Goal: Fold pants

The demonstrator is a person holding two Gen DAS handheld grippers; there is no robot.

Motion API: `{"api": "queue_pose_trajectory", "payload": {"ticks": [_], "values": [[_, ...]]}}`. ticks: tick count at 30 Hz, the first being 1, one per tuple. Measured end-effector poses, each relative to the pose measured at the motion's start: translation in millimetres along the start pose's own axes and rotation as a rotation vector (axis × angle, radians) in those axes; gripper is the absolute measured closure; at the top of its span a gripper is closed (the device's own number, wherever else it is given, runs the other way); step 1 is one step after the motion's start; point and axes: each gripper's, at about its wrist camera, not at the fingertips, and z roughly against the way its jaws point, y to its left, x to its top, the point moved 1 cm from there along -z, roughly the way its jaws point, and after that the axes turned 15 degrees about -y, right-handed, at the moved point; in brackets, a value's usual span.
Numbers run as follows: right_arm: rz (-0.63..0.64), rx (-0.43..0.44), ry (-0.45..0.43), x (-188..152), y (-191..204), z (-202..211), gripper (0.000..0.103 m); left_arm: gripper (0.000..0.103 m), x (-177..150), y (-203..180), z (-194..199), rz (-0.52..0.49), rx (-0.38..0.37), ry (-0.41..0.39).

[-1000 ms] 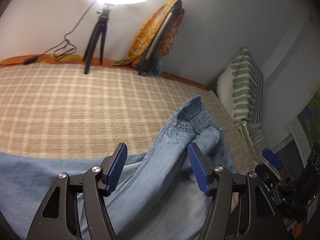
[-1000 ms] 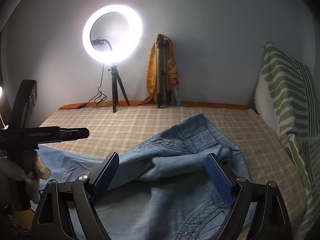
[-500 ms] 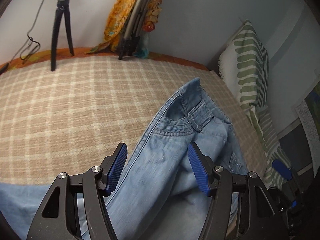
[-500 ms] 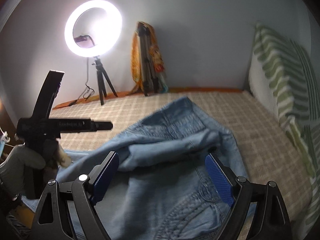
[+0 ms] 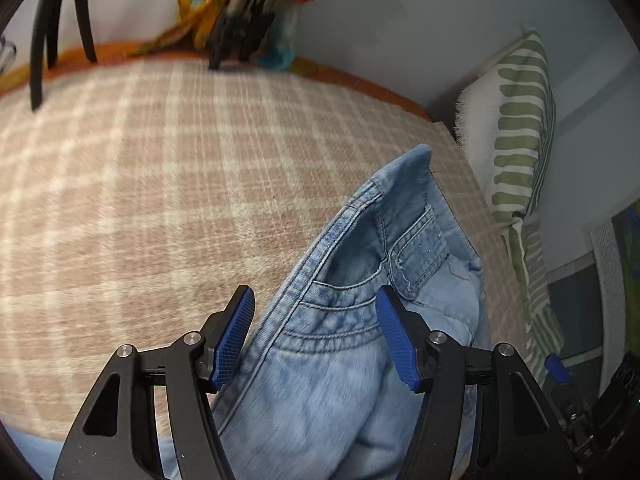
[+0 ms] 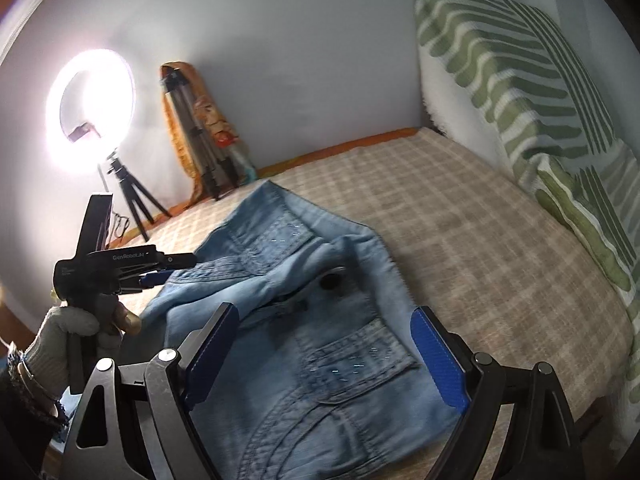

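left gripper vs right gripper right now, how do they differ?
1. The right gripper stands visibly wider open than the left gripper.
2. The left gripper frames the jeans' stitched side seam and pocket edge; the right gripper frames the waist end, with the dark button and a back pocket.

Shared: both have blue pads, both angle down over the jeans on the checked bedcover, and neither pinches any fabric.

The pants (image 6: 320, 344) are light blue denim with pale stitched seams, lying rumpled on the checked bed cover. The waist end lies toward the wall, one side of the waistband (image 5: 404, 184) sticking up in a peak. A stitched back pocket (image 6: 360, 364) faces up, near a dark button (image 6: 330, 281).
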Motion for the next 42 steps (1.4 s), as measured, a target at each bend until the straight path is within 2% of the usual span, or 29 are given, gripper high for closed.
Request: {"api": "queue_pose_trajectory", "payload": {"ticks": [2, 5, 9, 12, 16, 19, 24, 32, 34, 42], "values": [[-0.009, -0.015, 0.006, -1.1, -7.6, -2.2, 0.015, 0.041, -2.2, 2.7, -5.4, 0.022, -0.005, 0.013], [-0.028, -0.027, 0.011, -2.4, -17.7, -3.8, 0.016, 0.047, -4.4, 5.6, -6.0, 0.045, -0.026, 0.0], [-0.05, -0.035, 0.01, -1.7, -26.7, -3.9, 0.018, 0.08, -6.7, 6.1, -0.8, 0.069, -0.073, -0.019], [-0.069, -0.033, 0.013, -1.1, -30.7, -5.0, 0.024, 0.085, -8.1, -3.5, 4.6, 0.028, -0.092, -0.049], [-0.105, -0.015, 0.027, -1.3, -38.3, -9.7, 0.036, 0.087, -12.0, -21.8, 21.7, -0.04, -0.127, -0.088], [-0.162, 0.008, 0.039, -0.9, -48.3, -13.1, 0.039, 0.088, -21.6, -47.8, 42.8, -0.143, -0.16, -0.114], [-0.259, 0.051, 0.027, 5.6, -63.9, -14.8, 0.039, 0.088, -42.1, -78.8, 64.4, -0.246, -0.208, -0.126], [-0.358, 0.165, -0.008, 14.0, -72.0, -11.7, 0.037, 0.088, -101.7, -128.6, 74.7, -0.454, -0.264, -0.098], [-0.385, 0.194, -0.007, 14.3, -73.5, -11.1, 0.03, 0.088, -115.6, -134.0, 72.3, -0.481, -0.272, -0.076], [-0.516, 0.309, 0.004, 10.4, -85.4, -14.7, 0.03, 0.088, -152.9, -141.2, 57.1, -0.589, -0.259, -0.01]]}}
